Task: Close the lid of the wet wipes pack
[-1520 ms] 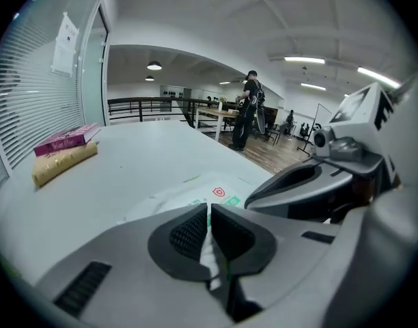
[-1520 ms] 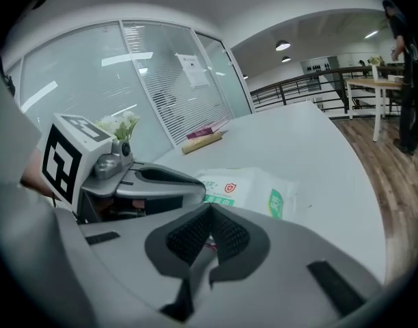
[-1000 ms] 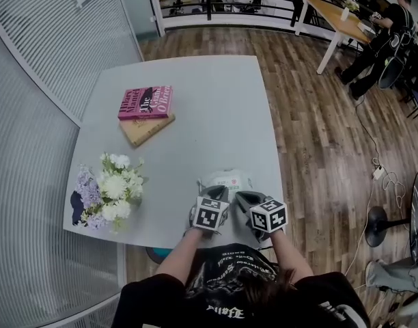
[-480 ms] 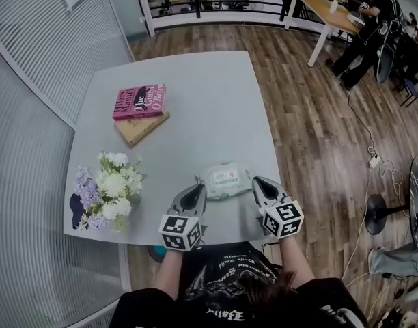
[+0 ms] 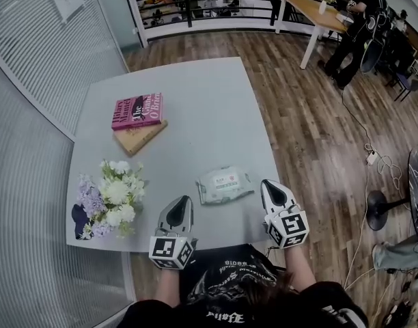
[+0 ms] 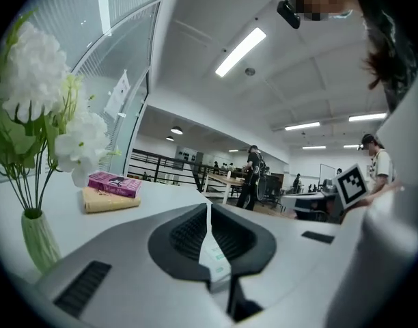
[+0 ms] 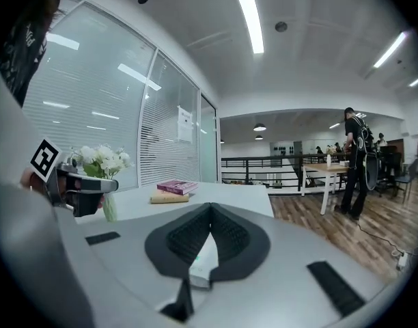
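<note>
The pale grey tabletop (image 5: 195, 101) is carrying three things: a wet wipes pack (image 5: 224, 184) lying flat toward 5 o'clock, a vase of flowers (image 5: 110, 200) standing near 8 o'clock, and a tan book (image 5: 142, 137) sitting at 11 o'clock under a pink book (image 5: 137, 110).

The wet wipes pack (image 5: 225, 185) lies on the table (image 5: 195, 94) between the left gripper (image 5: 184, 199) and right gripper (image 5: 267, 182), touching neither; 2 stacked books (image 5: 137, 118) lie beyond.
</note>
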`<state>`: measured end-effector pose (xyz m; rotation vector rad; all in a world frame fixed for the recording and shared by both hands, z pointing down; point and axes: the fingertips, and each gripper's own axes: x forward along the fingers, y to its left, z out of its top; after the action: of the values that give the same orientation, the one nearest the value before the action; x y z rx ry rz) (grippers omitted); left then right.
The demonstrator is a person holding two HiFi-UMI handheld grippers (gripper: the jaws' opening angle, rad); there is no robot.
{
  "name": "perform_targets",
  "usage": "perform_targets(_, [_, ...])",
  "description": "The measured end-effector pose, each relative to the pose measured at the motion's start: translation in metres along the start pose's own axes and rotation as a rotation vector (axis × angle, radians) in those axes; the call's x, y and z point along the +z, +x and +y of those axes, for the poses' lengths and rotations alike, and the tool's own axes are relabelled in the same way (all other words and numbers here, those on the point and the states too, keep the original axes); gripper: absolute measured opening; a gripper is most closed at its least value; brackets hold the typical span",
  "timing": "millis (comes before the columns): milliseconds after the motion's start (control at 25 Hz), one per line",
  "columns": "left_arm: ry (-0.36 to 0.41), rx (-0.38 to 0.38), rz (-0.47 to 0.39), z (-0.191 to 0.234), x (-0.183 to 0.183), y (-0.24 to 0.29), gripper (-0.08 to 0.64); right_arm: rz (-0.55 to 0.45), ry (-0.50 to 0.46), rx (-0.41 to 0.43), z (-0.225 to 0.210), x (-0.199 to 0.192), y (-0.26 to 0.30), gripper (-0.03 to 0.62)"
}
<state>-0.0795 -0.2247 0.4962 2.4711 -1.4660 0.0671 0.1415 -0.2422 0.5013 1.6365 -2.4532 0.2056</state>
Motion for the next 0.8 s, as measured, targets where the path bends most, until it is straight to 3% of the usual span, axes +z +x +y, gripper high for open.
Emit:
perform_targets(440, [0.054,0.034,-0.032,0.005,0.012,0.003,0.018,-0.019,0.050,-0.009,0.011,0.006,-0.001,-0.002])
perform_targets(800, [0.074,0.039,-0.048,0.007,0.023,0.007,0.018,0.001,0.007,-0.030,0.008,0.005,0.005,-0.002])
